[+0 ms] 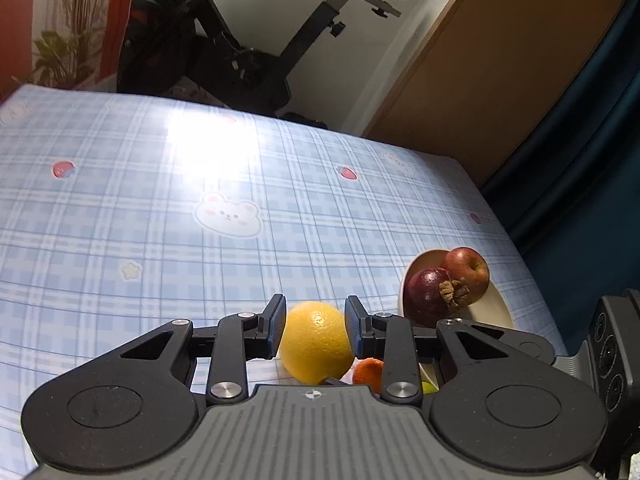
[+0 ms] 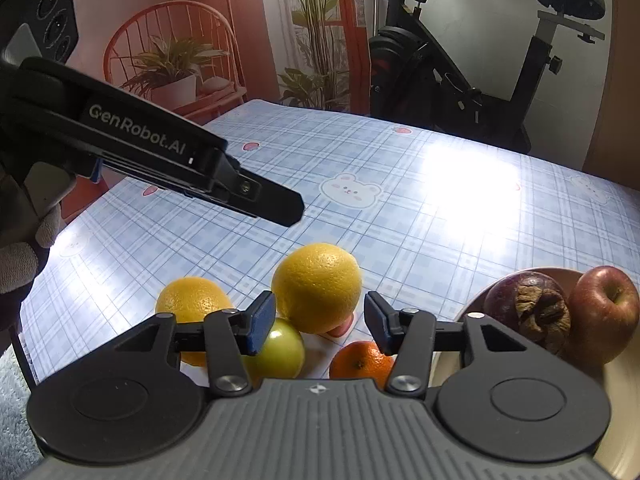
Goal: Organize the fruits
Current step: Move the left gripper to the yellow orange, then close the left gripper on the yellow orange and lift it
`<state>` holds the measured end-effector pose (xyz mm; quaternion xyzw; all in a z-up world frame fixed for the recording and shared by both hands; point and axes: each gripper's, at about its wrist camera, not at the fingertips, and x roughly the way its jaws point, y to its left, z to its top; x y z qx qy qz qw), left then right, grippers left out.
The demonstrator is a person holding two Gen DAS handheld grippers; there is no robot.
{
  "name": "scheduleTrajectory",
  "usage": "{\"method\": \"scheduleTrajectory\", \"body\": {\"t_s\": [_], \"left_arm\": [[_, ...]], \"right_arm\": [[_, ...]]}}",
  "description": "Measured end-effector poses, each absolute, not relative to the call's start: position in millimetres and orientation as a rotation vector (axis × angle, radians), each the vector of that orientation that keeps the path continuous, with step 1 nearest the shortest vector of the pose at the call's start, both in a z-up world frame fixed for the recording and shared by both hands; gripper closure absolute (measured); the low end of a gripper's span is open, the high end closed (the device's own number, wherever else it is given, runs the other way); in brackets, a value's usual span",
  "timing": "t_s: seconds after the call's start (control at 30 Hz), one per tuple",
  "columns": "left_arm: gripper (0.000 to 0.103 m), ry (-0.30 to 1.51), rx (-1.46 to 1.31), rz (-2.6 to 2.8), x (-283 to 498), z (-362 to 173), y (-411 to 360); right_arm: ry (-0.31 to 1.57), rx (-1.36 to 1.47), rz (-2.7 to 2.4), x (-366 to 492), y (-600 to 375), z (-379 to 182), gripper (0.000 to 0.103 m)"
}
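A big yellow orange (image 1: 314, 342) sits between the fingers of my left gripper (image 1: 315, 328), which look closed against its sides. In the right wrist view the same orange (image 2: 318, 286) appears raised above the table, with the left gripper's body (image 2: 152, 148) at upper left. My right gripper (image 2: 320, 320) is open and empty just in front of the fruit pile: a second yellow orange (image 2: 188, 300), a green apple (image 2: 280, 350) and a small tangerine (image 2: 358, 360). A cream plate (image 2: 616, 392) at right holds a red apple (image 2: 604, 312) and a dark mangosteen (image 2: 528, 304).
The table has a blue plaid cloth (image 2: 400, 220) with bear and strawberry prints. An exercise bike (image 2: 460, 60) stands behind the far edge. A red chair with a potted plant (image 2: 172, 68) is at the back left. The plate also shows in the left wrist view (image 1: 492, 308).
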<state>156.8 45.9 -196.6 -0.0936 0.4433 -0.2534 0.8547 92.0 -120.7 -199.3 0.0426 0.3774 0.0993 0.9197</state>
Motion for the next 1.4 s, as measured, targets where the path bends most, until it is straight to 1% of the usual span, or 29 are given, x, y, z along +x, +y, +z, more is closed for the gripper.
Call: {"method": "scheduleTrajectory", "body": {"t_s": [0.13, 0.23, 0.7, 0.83, 1.07, 1.4], "left_arm": [[0.069, 0.992, -0.221, -0.538, 168, -208, 47], [0.069, 1.012, -0.238, -0.548, 169, -214, 47], [0.067, 1.026, -0.279, -0.544, 176, -223, 49], [0.068, 1.019, -0.28, -0.547, 177, -222, 49], [0.069, 0.989, -0.257, -0.56, 170, -213, 42], [0.069, 0.926, -0.186, -0.612, 155, -180, 13]], "right_arm": [[0.806, 0.136, 0.207, 102, -124, -206, 0.048], [0.815, 0.169, 0.22, 106, -128, -209, 0.045], [0.823, 0.21, 0.231, 117, -131, -220, 0.044], [0.802, 0.222, 0.229, 115, -131, -221, 0.046], [0.744, 0.228, 0.217, 101, -134, -217, 0.046], [0.637, 0.255, 0.188, 67, -156, -195, 0.046]]}}
